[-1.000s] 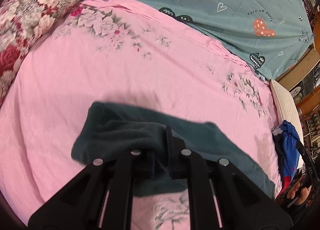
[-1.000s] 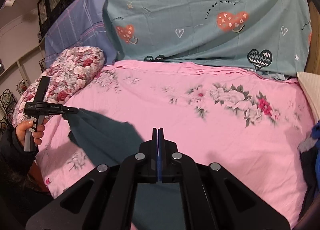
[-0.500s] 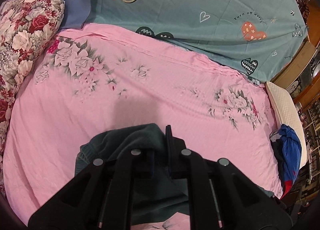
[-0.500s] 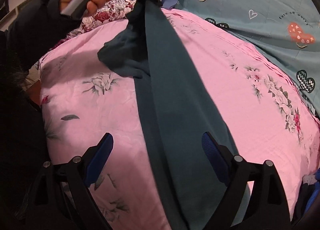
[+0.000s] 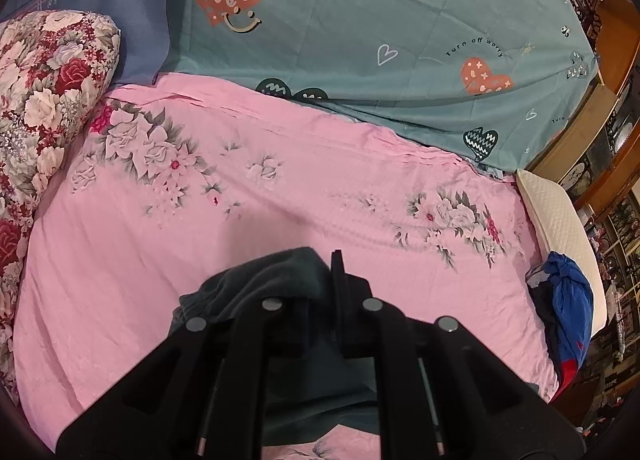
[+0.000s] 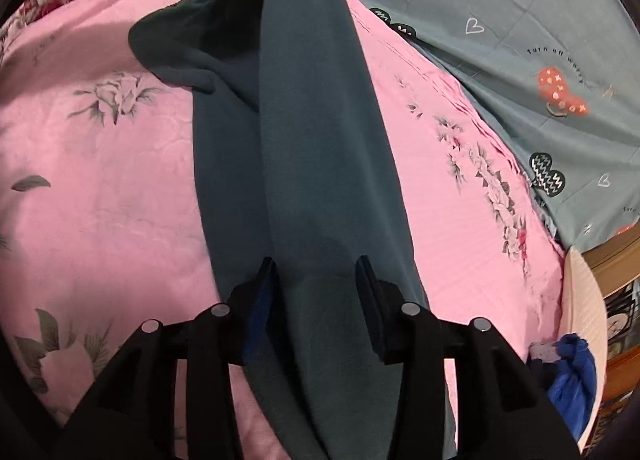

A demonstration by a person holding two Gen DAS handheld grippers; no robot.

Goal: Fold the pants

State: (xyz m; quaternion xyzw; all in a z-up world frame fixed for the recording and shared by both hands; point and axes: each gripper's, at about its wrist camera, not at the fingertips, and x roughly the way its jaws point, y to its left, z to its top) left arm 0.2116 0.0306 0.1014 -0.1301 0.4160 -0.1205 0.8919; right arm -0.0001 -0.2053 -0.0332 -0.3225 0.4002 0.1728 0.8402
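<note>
A: Left gripper (image 5: 320, 300) status?
B: Jaws clamped on the dark teal fleece pants (image 6: 304, 148), lifted over the pink floral bedsheet (image 5: 280, 188).
A: Right gripper (image 6: 316, 288)?
B: Jaws apart, just been closing, astride one leg.

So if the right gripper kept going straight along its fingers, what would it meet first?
Most likely the dark green pants: the right gripper, jaws just closing, points down at the leg stretched along the pink sheet.

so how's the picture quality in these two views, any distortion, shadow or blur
Left wrist view: strong fisheye bend with dark corners, sharp focus, and the left claw is a black silhouette over the pants. Right wrist view: the same bend, and the right claw shadows the pants; no obvious glare or blur.
</note>
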